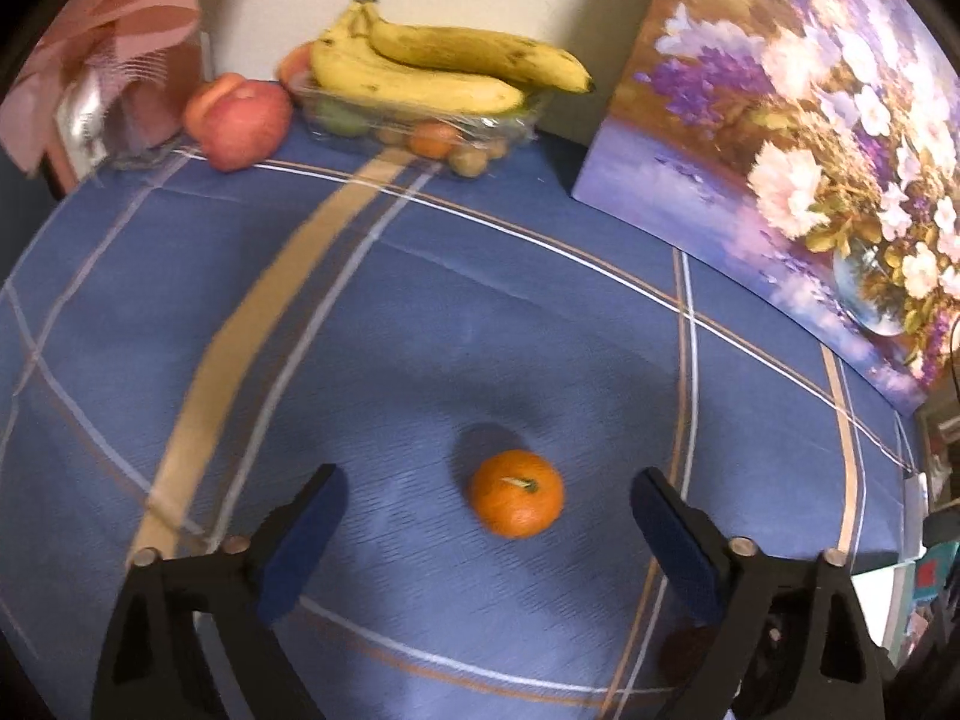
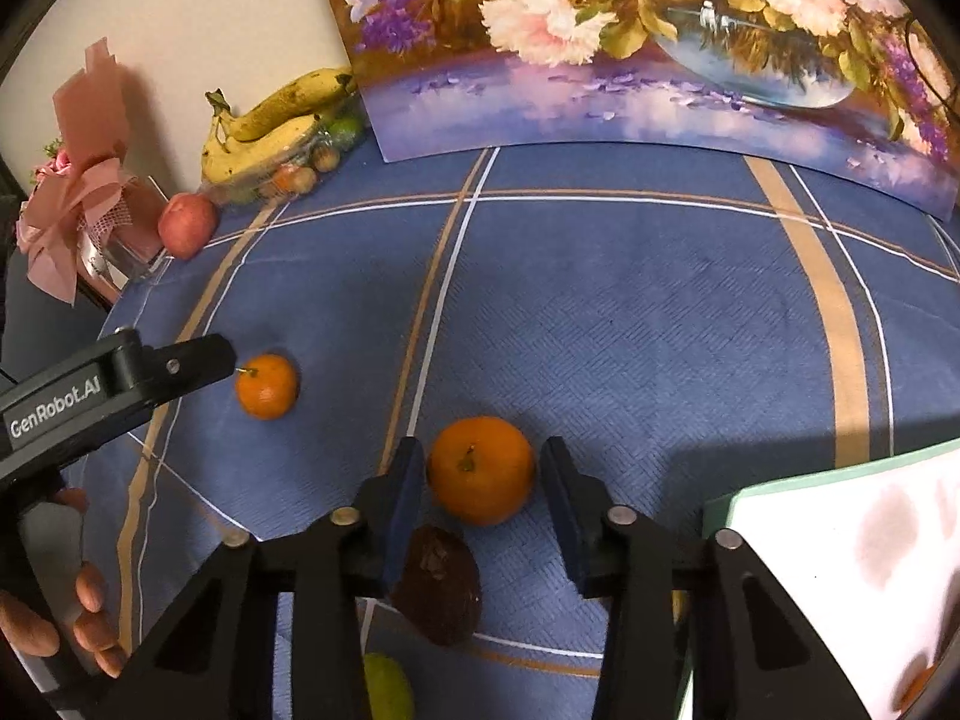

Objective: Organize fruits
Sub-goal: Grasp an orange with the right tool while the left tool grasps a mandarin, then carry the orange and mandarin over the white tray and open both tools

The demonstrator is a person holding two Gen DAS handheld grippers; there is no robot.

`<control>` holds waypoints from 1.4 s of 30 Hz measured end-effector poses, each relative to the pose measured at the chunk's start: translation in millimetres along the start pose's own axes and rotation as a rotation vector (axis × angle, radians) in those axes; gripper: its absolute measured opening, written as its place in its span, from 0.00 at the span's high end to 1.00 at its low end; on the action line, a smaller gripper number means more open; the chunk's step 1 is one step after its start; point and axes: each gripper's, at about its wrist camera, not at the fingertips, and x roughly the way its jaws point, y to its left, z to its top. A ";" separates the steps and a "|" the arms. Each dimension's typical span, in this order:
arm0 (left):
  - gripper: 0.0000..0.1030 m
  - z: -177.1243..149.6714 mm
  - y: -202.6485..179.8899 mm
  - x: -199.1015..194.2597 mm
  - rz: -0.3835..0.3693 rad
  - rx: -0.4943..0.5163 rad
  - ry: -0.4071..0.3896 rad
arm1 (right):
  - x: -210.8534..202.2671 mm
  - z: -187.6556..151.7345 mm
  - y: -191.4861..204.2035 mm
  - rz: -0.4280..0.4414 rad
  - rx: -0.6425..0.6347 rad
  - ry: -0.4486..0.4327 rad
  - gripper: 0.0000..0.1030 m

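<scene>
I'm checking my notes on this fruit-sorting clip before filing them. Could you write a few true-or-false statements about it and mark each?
1. The right tongs straddle an orange. True.
2. The left tongs have clamped the small tangerine. False: they are open, pads clear of it.
3. The bananas lie on the clear fruit tray. True.
4. The red apple sits inside that tray. False: it rests on the tablecloth beside it.
</scene>
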 end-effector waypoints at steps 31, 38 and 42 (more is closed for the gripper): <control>0.63 -14.3 -116.4 -76.8 -0.190 0.224 -0.093 | -80.9 14.9 -58.4 -0.043 0.094 -0.085 0.63; 0.63 -37.3 -170.7 -80.0 -0.251 0.319 -0.043 | -112.0 14.2 -103.1 -0.105 0.149 -0.091 0.62; 0.63 -56.4 -202.2 -72.9 -0.254 0.386 -0.002 | -130.1 10.6 -130.9 -0.148 0.186 -0.099 0.62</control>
